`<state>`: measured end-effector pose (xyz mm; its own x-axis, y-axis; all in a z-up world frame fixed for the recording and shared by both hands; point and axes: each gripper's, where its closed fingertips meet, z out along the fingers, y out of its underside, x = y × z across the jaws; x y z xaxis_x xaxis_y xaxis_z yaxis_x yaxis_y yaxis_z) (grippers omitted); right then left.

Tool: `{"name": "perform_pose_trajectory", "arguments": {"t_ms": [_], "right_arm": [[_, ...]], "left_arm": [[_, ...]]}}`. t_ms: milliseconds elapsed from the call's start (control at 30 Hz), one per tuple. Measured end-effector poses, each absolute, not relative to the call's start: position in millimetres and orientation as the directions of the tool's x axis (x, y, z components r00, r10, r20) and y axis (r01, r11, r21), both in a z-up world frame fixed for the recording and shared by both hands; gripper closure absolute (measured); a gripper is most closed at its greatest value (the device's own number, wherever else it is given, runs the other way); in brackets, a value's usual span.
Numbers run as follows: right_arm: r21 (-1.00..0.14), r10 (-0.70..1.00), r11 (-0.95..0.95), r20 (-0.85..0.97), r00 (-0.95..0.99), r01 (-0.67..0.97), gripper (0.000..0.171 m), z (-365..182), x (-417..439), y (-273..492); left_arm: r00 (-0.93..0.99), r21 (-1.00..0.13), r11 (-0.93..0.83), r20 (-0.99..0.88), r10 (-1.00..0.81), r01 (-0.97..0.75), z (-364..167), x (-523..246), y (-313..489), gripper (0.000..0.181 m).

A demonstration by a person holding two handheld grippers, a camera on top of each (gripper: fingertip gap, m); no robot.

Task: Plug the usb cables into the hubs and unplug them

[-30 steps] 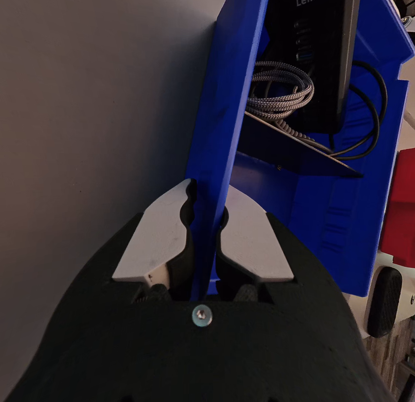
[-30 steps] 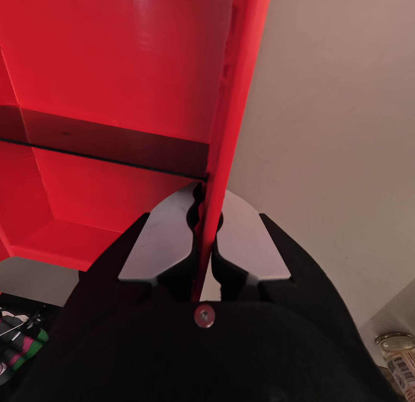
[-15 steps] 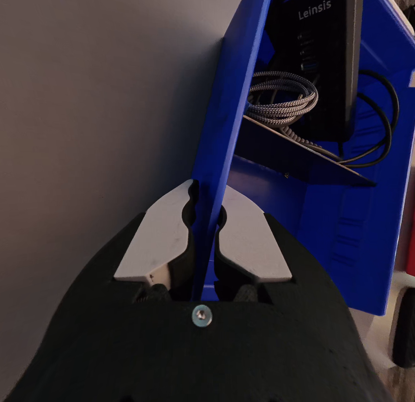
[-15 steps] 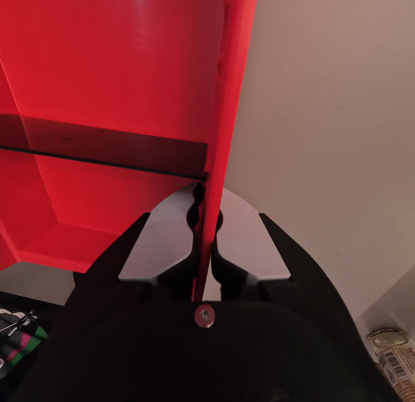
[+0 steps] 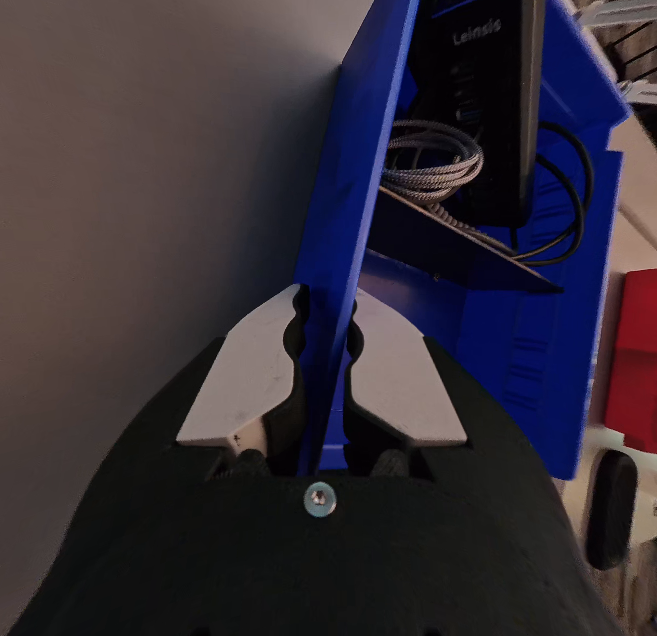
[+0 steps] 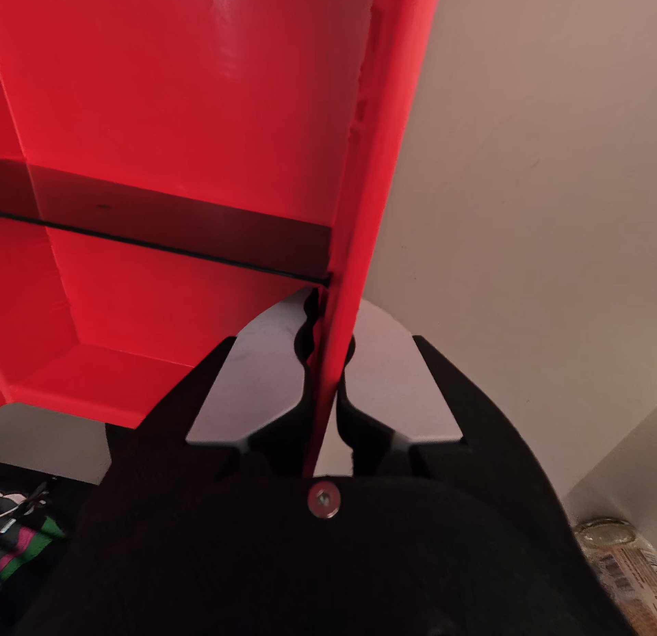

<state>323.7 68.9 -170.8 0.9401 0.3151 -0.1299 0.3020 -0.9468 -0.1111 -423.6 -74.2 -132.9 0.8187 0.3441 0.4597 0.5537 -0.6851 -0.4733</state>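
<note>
Left tool [image 5: 327,320] pinches the side wall of a blue bin [image 5: 341,199], one finger inside, one outside. In the bin's far compartment, behind a dark divider [image 5: 462,260], sit a black hub [image 5: 497,121], a coiled grey braided cable [image 5: 433,171] just beside it & a thin black cable [image 5: 576,199]. Right tool [image 6: 329,320] pinches the right wall of a red bin [image 6: 359,228] w/ a black divider [image 6: 177,228]. Both bins over a pale bench [image 6: 515,192]. A jar [image 6: 611,562] sits at lower right.

right gripper [image 6: 329,295] clamping red bin [image 6: 369,199] wall
</note>
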Motion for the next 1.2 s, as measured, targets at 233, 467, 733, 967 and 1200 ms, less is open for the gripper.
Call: {"name": "perform_pose_trajectory", "arguments": {"t_ms": [233,467,733,967,1200], "right_arm": [[-0.203,0.382,-0.909,-0.054,0.923,0.364,0.134,-143,332,72],[-0.661,0.35,-0.702,0.003,0.937,0.265,0.12,-30,295,97],[-0.899,0.919,0.22,0.061,0.39,-0.378,0.109,195,118,-18],[-0.903,0.919,0.275,0.147,0.365,-0.329,0.12,161,106,-14],[-0.926,0.948,0.164,0.053,0.314,-0.34,0.122,146,128,3]], "left_arm": [[0.833,-0.716,-0.426,0.473,0.286,0.553,-36,-440,-95,0.159],[0.975,-0.969,-0.115,0.219,0.023,0.22,80,-391,-105,0.153],[0.938,-0.938,-0.157,-0.328,0.112,-0.31,78,-338,-72,0.149],[0.907,-0.903,-0.135,-0.383,-0.174,-0.407,65,-269,-16,0.142],[0.389,-0.232,-0.313,-0.598,-0.701,-0.921,-5,-288,68,0.146]]}}
